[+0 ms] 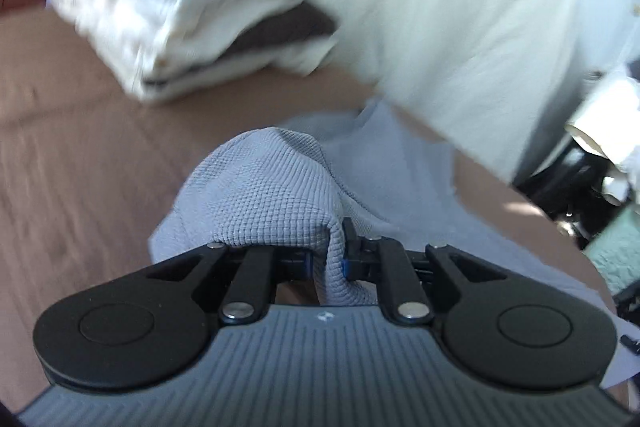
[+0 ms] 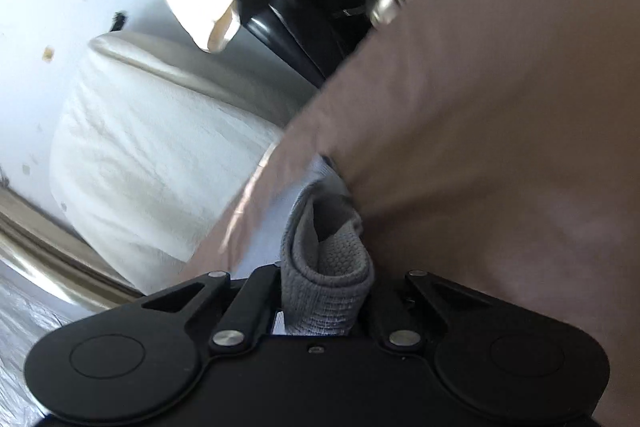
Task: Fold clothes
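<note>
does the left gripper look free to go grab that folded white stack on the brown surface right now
Probably not yet: the left gripper is shut on the grey waffle cloth. The path over the brown surface to the white stack looks open.

Left gripper [image 1: 327, 259] pinches bunched grey waffle cloth [image 1: 272, 195] above brown surface [image 1: 80, 147]; folded white stack [image 1: 168, 27] lies beyond.

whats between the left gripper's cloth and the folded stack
Just bare brown surface between the blue cloth and the stack, in the left wrist view.
</note>
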The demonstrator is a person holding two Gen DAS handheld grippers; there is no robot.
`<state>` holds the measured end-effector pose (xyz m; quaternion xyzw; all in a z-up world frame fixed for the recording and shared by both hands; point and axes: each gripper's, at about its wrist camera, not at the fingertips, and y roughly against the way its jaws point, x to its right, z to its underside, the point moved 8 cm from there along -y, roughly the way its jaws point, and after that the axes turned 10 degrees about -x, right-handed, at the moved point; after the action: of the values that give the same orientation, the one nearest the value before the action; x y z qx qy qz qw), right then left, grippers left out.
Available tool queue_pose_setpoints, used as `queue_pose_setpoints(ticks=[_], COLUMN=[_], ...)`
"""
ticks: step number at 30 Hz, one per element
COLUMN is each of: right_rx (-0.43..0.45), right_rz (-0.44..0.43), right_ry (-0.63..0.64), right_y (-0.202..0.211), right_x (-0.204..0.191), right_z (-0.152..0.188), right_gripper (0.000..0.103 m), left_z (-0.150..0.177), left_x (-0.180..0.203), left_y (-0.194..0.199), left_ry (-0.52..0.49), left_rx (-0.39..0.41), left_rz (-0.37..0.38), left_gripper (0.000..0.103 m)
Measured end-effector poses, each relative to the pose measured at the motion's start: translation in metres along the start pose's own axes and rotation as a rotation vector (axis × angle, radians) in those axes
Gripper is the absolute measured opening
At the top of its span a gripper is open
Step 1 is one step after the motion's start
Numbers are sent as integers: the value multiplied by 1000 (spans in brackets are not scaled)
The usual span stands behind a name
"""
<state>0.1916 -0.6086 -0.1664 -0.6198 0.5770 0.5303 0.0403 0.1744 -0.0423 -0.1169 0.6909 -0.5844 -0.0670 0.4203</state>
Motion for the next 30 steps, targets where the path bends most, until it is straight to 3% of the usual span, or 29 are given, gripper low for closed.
queue_pose_setpoints(ticks=[4, 6, 7, 8, 10, 11, 13, 14, 16, 19, 21, 22, 25, 28, 30], right_rx=[-48, -118, -164, -222, -335, -333, -283, -246, -155, -52, -54, -75, -143, -226, -213], right_rz=[171, 255, 301, 369, 549, 658, 895, 939, 837, 470, 302, 260, 180, 180, 221], right_ry=[182, 222, 241, 247, 244, 262, 320, 329, 297, 192, 155, 149, 128, 148, 119], right_y=[72, 86, 91, 93, 93, 98, 116, 126, 144, 158, 155, 148, 118, 84, 59], right_x=[-24, -9, 2, 16, 52, 66, 89, 93, 83, 51, 32, 25, 7, -4, -1], right_z=[9, 22, 30, 40, 61, 66, 67, 64, 52, 37, 36, 39, 45, 40, 24], right_gripper=[5, 5, 5, 7, 29, 42, 43, 43, 43, 45, 46, 47, 51, 52, 54], left_z=[25, 52, 72, 95, 137, 144, 149, 151, 142, 119, 107, 101, 86, 70, 60], left_x=[11, 6, -1, -10, -36, -44, -55, -61, -51, -25, -12, -6, -4, -4, -4], left_y=[55, 80, 83, 84, 69, 67, 69, 70, 78, 100, 114, 122, 127, 131, 134], left_ry=[-94, -153, -192, -234, -225, -208, -172, -153, -221, -312, -298, -289, -274, -260, -251], left_rx=[-19, -58, -115, -186, -374, -402, -410, -413, -386, -285, -231, -205, -166, -130, -106], left_rz=[10, -24, -59, -100, -146, -155, -164, -168, -198, -185, -127, -98, -109, -130, -144], left_gripper=[12, 12, 12, 13, 14, 14, 21, 22, 25, 35, 44, 50, 53, 53, 54])
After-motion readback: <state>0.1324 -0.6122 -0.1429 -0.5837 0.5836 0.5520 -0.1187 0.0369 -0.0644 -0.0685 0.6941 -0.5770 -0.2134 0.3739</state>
